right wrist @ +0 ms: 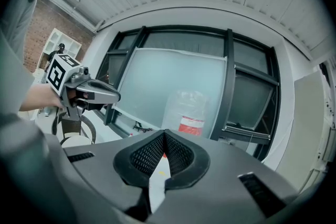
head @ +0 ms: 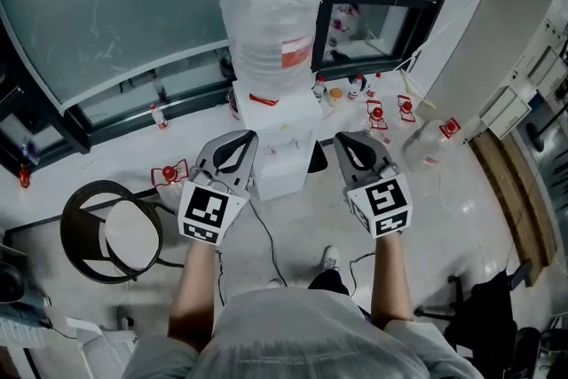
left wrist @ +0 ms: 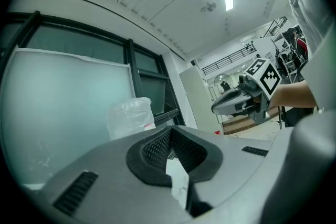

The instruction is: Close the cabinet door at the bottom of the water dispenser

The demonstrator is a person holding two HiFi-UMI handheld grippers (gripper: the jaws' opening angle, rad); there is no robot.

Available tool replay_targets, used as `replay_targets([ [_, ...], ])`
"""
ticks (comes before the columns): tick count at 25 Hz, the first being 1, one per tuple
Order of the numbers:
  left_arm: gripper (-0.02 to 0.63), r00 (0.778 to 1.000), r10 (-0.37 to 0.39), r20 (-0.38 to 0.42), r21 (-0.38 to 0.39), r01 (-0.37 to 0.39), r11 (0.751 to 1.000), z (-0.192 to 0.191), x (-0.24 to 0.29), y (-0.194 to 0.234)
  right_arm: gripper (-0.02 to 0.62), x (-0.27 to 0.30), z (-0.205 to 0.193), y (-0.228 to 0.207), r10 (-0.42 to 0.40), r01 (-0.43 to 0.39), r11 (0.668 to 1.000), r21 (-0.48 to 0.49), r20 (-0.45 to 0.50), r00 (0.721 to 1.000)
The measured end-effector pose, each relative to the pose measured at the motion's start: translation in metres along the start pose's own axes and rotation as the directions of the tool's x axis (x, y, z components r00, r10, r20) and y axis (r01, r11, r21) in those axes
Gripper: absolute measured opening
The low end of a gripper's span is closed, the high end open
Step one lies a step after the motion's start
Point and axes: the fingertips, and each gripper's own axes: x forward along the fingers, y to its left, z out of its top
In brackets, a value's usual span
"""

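Note:
The white water dispenser (head: 277, 136) stands on the floor straight ahead, with a clear bottle (head: 271, 22) on top. Its lower cabinet door is hidden from above by its own top. My left gripper (head: 247, 138) is held at the dispenser's left side and my right gripper (head: 348, 138) at its right side, both pointing forward. Both are shut with nothing between the pads. In the left gripper view the jaws (left wrist: 170, 132) meet below the bottle (left wrist: 131, 115). In the right gripper view the jaws (right wrist: 164, 137) meet below the bottle (right wrist: 191, 113).
A round black stool (head: 111, 231) stands at the left. An empty water bottle (head: 428, 146) lies on the floor at the right, among small red-capped items (head: 380, 113). A thin cable (head: 266, 237) runs across the floor by my shoe (head: 330, 259). Windows are behind the dispenser.

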Motion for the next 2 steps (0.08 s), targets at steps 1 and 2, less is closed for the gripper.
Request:
replay_targets([
  [1, 0.018, 1.0, 0.002, 0.001, 0.001, -0.002, 1.0, 0.0, 0.0005, 0.0004, 0.023, 0.001, 0.0005, -0.0009, 0.001, -0.001, 1.0, -0.002, 0.002, 1.0],
  [2, 0.018, 1.0, 0.003, 0.002, 0.002, -0.003, 1.0, -0.0002, 0.0011, 0.0008, 0.023, 0.0019, 0.001, -0.0017, 0.002, -0.001, 1.0, -0.005, 0.004, 1.0],
])
